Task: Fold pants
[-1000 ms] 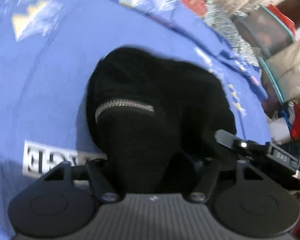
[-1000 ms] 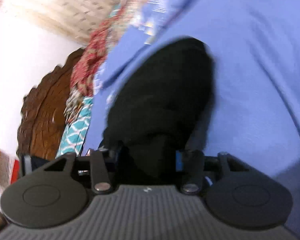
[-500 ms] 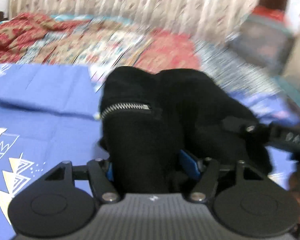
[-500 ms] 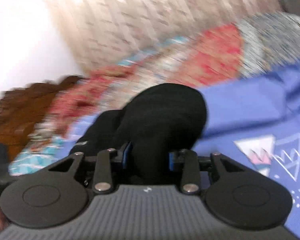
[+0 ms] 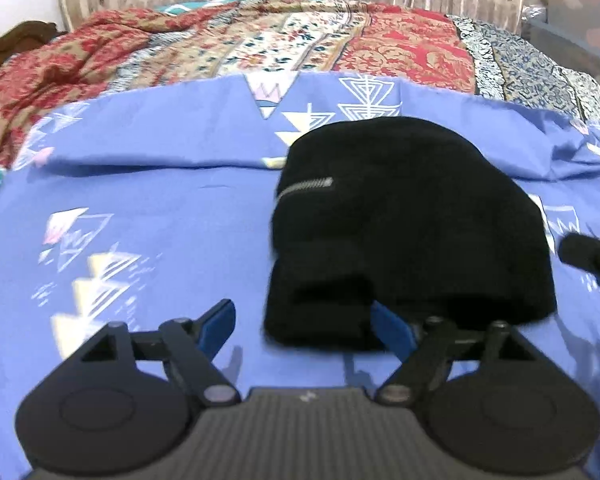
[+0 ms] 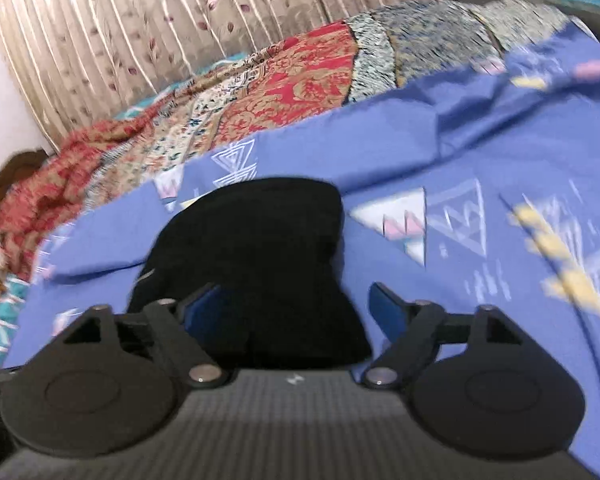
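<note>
Lying folded into a compact black bundle, the pants (image 5: 412, 224) rest on the blue patterned sheet (image 5: 148, 208) of the bed. Both tools are released and their jaws are widening. The left tool (image 5: 300, 320) has the bundle's near corner ahead of it, nearer its right finger, with no pad pressing. The right tool (image 6: 296, 304) has the near edge of the pants (image 6: 256, 256) between its fingers, ungripped. A clear storage bin (image 5: 580, 12) stands far ahead to the right; its contents cannot be made out.
</note>
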Motion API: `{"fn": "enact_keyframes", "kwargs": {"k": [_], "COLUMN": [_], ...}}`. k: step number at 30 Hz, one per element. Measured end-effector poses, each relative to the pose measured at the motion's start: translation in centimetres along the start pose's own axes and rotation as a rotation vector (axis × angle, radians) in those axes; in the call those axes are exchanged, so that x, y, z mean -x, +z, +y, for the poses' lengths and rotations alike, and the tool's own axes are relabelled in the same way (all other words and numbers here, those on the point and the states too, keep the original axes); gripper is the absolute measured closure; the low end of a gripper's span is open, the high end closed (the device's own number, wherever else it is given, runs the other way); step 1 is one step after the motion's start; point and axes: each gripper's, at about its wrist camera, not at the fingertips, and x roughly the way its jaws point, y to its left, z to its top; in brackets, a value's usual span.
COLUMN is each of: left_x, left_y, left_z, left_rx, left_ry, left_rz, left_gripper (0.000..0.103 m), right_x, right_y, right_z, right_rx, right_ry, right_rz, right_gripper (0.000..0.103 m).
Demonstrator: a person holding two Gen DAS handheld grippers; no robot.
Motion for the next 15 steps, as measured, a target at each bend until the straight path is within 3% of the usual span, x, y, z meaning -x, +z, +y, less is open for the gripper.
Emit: {"fn": "enact_keyframes", "kwargs": {"k": [6, 9, 15], "left_x": [4.8, 6.8, 9.9], "left_y": [-5.5, -7.8, -11.7], "left_z": [0.9, 0.8, 0.4], "left_rx": [0.008, 0.017, 0.05], "left_ry": [0.017, 0.031, -0.01], "left_rz": [0.037, 0.055, 0.082], "left_gripper": [0.02, 0.019, 0.016], "right_x": [5.3, 6.9, 10.8], "right_y": [-6.3, -8.0, -10.9], "right_z": [0.2, 0.5, -0.2], "right_rx": [-0.039, -0.02, -0.015], "right_ry": [0.01, -0.031, -0.091], "right_rz": [0.091, 0.13, 0.179], "right_gripper": [0.014, 0.012, 0.007]}}
